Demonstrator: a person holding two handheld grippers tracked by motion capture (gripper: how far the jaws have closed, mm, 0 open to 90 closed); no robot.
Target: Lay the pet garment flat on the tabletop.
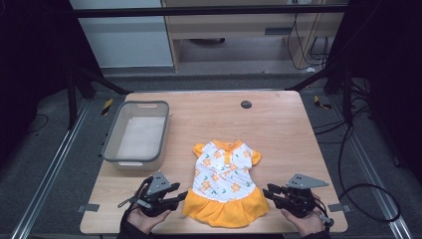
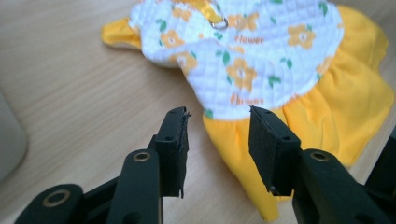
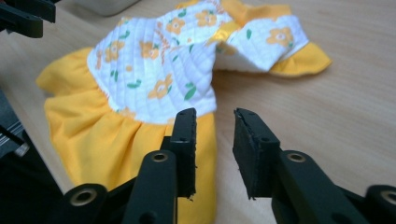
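Nothing looks started: the dress (image 1: 226,183) lies flat on the bench (image 1: 278,124), the bin (image 1: 112,144) empty, with the left tool (image 1: 180,195) and right tool (image 1: 267,192) released, flanking its skirt.

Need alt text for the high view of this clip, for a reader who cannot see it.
A small dress, white flowered top and yellow skirt, lies flat on a wooden table. Open left gripper and right gripper flank its skirt. An empty grey bin sits at the left.

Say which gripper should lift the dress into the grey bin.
Left, probably. The left gripper is open at the skirt edge of the dress, on the side of the grey bin. The right gripper, also open, sits farther from the bin.
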